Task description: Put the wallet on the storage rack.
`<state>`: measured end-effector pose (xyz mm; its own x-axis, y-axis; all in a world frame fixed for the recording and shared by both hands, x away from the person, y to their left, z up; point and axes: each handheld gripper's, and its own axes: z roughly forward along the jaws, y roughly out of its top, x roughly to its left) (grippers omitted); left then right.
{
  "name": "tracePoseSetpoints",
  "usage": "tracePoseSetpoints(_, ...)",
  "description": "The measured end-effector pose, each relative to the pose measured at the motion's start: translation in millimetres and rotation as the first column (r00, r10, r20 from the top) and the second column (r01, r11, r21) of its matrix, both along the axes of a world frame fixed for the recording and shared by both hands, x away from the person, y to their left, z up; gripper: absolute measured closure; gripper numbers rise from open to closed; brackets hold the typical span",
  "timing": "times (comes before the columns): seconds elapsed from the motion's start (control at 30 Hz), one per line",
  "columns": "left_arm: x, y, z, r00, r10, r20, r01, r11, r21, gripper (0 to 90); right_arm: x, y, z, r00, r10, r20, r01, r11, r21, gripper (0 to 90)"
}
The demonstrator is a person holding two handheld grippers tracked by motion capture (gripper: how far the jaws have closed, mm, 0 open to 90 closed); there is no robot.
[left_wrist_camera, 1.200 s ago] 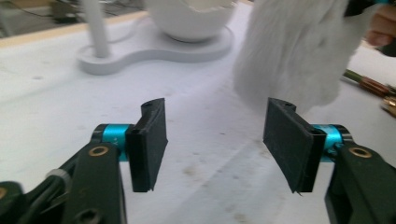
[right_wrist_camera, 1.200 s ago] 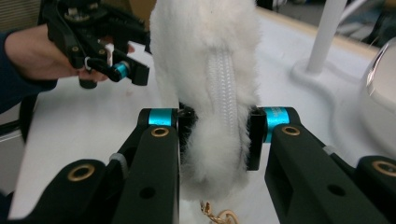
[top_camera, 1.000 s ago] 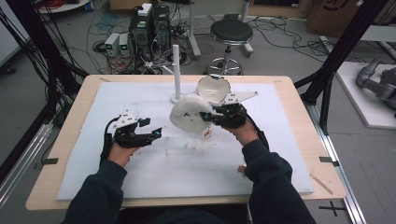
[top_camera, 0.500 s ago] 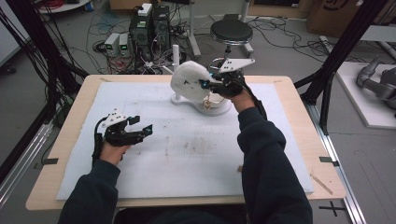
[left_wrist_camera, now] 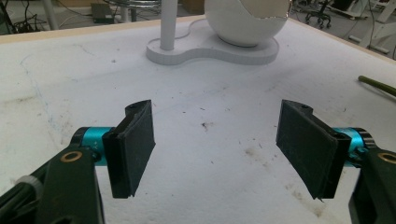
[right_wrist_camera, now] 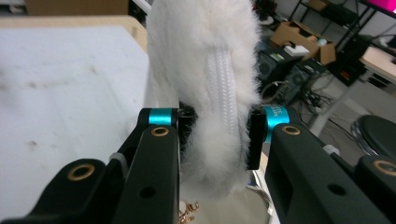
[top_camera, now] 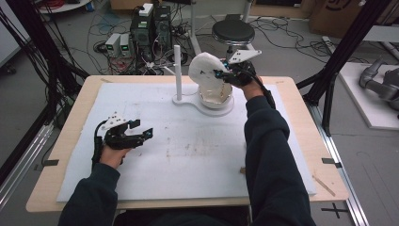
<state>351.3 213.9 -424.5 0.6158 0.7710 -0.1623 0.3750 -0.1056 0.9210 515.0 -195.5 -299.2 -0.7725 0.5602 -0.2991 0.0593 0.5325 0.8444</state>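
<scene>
At the table's (top_camera: 282, 141) twelve o'clock edge, the right gripper (top_camera: 222, 74) holds a white fluffy pouch (top_camera: 203, 70) above the white bowl (top_camera: 215, 100), its fingers clamped on the fur either side of a woven strap (right_wrist_camera: 227, 88). The pouch hides part of the bowl's inside. At nine o'clock the left gripper (top_camera: 141, 130) rests, fingers apart, having just widened, with nothing between them.

A light wooden table (top_camera: 301, 117) topped with a white padded mat (top_camera: 188, 155) stands on a grey concrete floor (top_camera: 371, 155). Beyond its far edge, black computer towers (top_camera: 150, 26) sit among tangled cables beside a round black swivel stool (top_camera: 233, 33). Black metal frame posts (top_camera: 343, 52) flank both sides, with brown cardboard boxes (top_camera: 336, 14) far right.
</scene>
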Motion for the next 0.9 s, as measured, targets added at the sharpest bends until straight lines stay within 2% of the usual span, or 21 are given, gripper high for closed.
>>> tracePoseSetpoints(0.03,-0.1,0.2,-0.1,1.0,0.002,-0.003,-0.002,1.0,0.0,27.8,0.0,0.0,0.0,1.0,0.0,0.0,0.0,1.0,0.0,74.1)
tracePoseSetpoints(0.13,-0.4,0.3,-0.2,1.0,0.001,-0.004,-0.001,1.0,-0.001,28.0,1.0,-1.7,-6.8,0.9996,0.001,0.029,0.002,0.996,-0.09,74.1)
tracePoseSetpoints(0.17,-0.4,0.1,-0.2,1.0,-0.001,-0.004,0.001,1.0,-0.001,28.0,1.0,-1.7,-6.8,0.9996,0.001,0.029,0.002,0.996,-0.09,74.1)
tracePoseSetpoints(0.2,-0.4,-0.2,-0.3,1.0,-0.005,-0.005,0.005,1.0,0.001,28.2,0.7,-1.8,-8.7,0.9994,0.002,0.035,0.002,0.9936,-0.113,74.1)
tracePoseSetpoints(0.23,-0.5,-0.4,-0.3,1.0,-0.005,-0.006,0.005,1.0,0.001,28.2,0.4,-2.0,-12.2,0.9991,0.002,0.043,0.005,0.9866,-0.163,74.0)
tracePoseSetpoints(0.3,-0.5,-1.0,-0.6,1.0,-0.005,-0.008,0.005,1.0,0.003,28.2,-0.9,-1.9,-14.8,0.9987,-0.003,0.051,0.014,0.9787,-0.205,74.0)
tracePoseSetpoints(0.33,-0.4,-1.1,-0.6,0.9999,-0.005,-0.01,0.005,1.0,0.001,28.2,-0.9,-1.9,-14.8,0.9987,-0.003,0.051,0.014,0.9787,-0.205,74.0)
tracePoseSetpoints(0.4,-0.3,-1.1,-0.9,0.9999,-0.006,-0.012,0.006,1.0,-0.001,28.2,-2.9,-1.9,-16.0,0.9982,-0.001,0.061,0.016,0.9696,-0.244,74.0)
tracePoseSetpoints(0.43,-0.2,-1.0,-0.8,0.9999,-0.006,-0.011,0.006,1.0,-0.001,28.2,-2.9,-1.9,-16.0,0.9982,-0.001,0.061,0.016,0.9696,-0.244,74.0)
tracePoseSetpoints(0.5,-0.3,-0.8,-0.7,0.9999,-0.008,-0.011,0.008,1.0,-0.002,28.2,-4.3,-3.7,-16.2,0.9961,0.007,0.088,0.018,0.9602,-0.279,74.0)
tracePoseSetpoints(0.57,-0.3,-1.0,-0.7,0.9999,-0.007,-0.012,0.007,1.0,-0.005,28.2,-5.5,-4.3,-16.6,0.9965,0.006,0.083,0.018,0.9564,-0.291,74.0)
tracePoseSetpoints(0.6,-0.3,-1.4,-0.9,0.9999,-0.007,-0.015,0.007,0.9999,-0.01,28.2,-5.6,-4.9,-16.7,0.9957,0.01,0.092,0.019,0.9527,-0.303,73.9)
tracePoseSetpoints(0.63,-0.2,-1.5,-1.0,0.9999,-0.007,-0.015,0.007,0.9999,-0.011,28.2,-6.3,-4.4,-19.0,0.9957,0.01,0.092,0.021,0.9448,-0.327,73.8)
tracePoseSetpoints(0.7,-0.1,-1.5,-1.0,0.9998,-0.01,-0.016,0.01,0.9999,-0.009,28.2,-6.0,-3.6,-20.1,0.9957,0.008,0.092,0.023,0.9418,-0.335,73.5)
tracePoseSetpoints(0.77,-0.1,-1.7,-1.0,0.9998,-0.009,-0.017,0.009,0.9999,-0.013,28.2,-6.6,1.3,-30.6,0.996,0.003,0.089,0.03,0.9286,-0.37,69.8)
tracePoseSetpoints(0.8,-0.2,-1.4,-0.9,0.9998,-0.009,-0.018,0.009,0.9999,-0.011,28.2,-6.3,1.9,-34.5,0.9979,-0.011,0.063,0.033,0.9299,-0.366,62.8)
tracePoseSetpoints(0.83,-0.3,-1.3,-0.8,0.9998,-0.009,-0.016,0.008,0.9999,-0.012,28.2,-6.3,1.9,-34.5,0.9979,-0.011,0.063,0.033,0.9299,-0.366,62.8)
tracePoseSetpoints(0.87,-0.3,-1.3,-0.8,0.9998,-0.009,-0.017,0.009,0.9999,-0.012,28.2,-5.1,2.0,-37.1,0.9991,-0.033,0.026,0.04,0.9366,-0.348,56.8)
tracePoseSetpoints(0.9,-0.3,-1.4,-0.9,0.9998,-0.009,-0.018,0.009,0.9999,-0.012,28.2,-4.4,-0.3,-38.0,0.9986,-0.049,-0.018,0.042,0.9557,-0.291,52.7)
